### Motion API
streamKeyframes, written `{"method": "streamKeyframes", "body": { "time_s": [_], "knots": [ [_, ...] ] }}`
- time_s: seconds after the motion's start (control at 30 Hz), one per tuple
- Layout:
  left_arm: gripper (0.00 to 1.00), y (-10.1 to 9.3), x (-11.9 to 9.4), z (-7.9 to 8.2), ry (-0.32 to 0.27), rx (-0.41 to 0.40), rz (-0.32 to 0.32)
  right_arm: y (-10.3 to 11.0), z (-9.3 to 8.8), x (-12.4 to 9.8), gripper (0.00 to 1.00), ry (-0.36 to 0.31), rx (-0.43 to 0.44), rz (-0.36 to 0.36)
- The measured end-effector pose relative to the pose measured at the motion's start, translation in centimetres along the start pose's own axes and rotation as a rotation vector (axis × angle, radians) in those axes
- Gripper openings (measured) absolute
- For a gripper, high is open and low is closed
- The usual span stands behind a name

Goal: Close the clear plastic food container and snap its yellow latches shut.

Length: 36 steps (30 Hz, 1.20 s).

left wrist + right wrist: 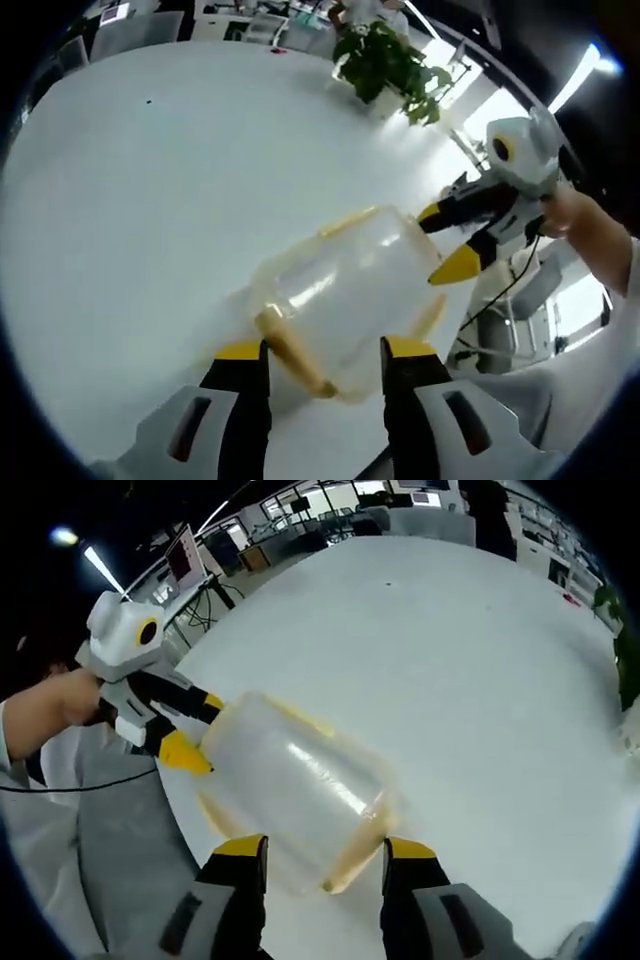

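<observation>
Left tool [325, 352]: jaws spread either side of the near end of the clear container [345, 295], not visibly pressing on it; released, as far as can be judged. In the right gripper view, seen at the far end of the container [295, 790] as a white body with yellow tips [185, 752], one tip touching the container's edge.

Right tool [325, 852]: jaws likewise parted, flanking the opposite end of the container; no clear squeeze on the walls, so read as released too. In the left gripper view, yellow tips [455, 265] against the far rim, held in a hand [570, 212].

Container lifted or tipped between the two tools above the white desk [150, 180], lying on its side, lid apparently seated on the body. Yellow latch [290, 350] running along the near edge just beside the left tool's jaw; another yellow strip [350, 860] near the right tool's jaw. Whether any latch is snapped down cannot be told through the blur.

Step in hand, by judgement: steadying the closed container from both ends, ahead of latching. Next move calls for one tool bracing the body while the other presses a latch flat against the wall until it clicks; firm support needed, since the smooth plastic could slip or roll.

Potted plant [385, 65] well apart at the far side of the desk.
</observation>
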<state>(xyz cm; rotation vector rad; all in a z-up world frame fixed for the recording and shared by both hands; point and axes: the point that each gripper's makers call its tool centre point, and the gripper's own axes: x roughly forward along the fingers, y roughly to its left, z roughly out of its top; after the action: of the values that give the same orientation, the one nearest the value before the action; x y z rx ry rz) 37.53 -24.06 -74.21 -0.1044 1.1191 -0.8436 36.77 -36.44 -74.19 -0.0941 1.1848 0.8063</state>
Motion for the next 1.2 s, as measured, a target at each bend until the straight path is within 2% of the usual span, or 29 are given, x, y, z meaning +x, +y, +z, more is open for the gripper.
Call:
{"method": "streamKeyframes", "body": {
  "time_s": [0.43,0.57,0.6,0.63,0.67,0.7,0.73,0.87,1.2],
  "knots": [
    [0.40,-0.1,0.3,0.1,-0.011,-0.011,0.012,0.1,0.1,0.2,0.43,-0.006,0.043,-0.031],
    [0.37,-0.2,0.4,0.3,-0.018,-0.059,0.025,0.2,0.0,0.3,0.41,0.006,0.051,-0.030],
    [0.36,-0.1,0.5,0.3,-0.010,-0.057,0.030,1.0,-1.1,0.3,0.41,0.053,0.147,-0.016],
    [0.36,-0.1,0.5,0.4,-0.018,-0.076,0.033,0.5,-0.8,0.7,0.41,0.037,0.079,-0.025],
    [0.35,-0.1,0.9,0.5,-0.032,-0.084,0.026,0.5,-0.8,0.7,0.41,0.033,0.071,-0.022],
    [0.34,-0.4,0.9,0.4,-0.024,-0.069,0.003,0.5,-0.7,0.6,0.41,0.032,0.083,-0.024],
    [0.34,0.1,1.5,0.3,-0.021,-0.108,0.029,0.7,-0.9,0.7,0.41,0.036,0.067,-0.022],
    [0.34,-0.2,0.9,0.5,-0.014,-0.084,0.030,0.5,-0.6,0.5,0.41,0.031,0.077,-0.020],
    [0.38,-0.1,0.7,0.5,-0.044,-0.098,0.019,0.2,0.0,0.4,0.43,0.010,0.086,-0.018]
  ]
}}
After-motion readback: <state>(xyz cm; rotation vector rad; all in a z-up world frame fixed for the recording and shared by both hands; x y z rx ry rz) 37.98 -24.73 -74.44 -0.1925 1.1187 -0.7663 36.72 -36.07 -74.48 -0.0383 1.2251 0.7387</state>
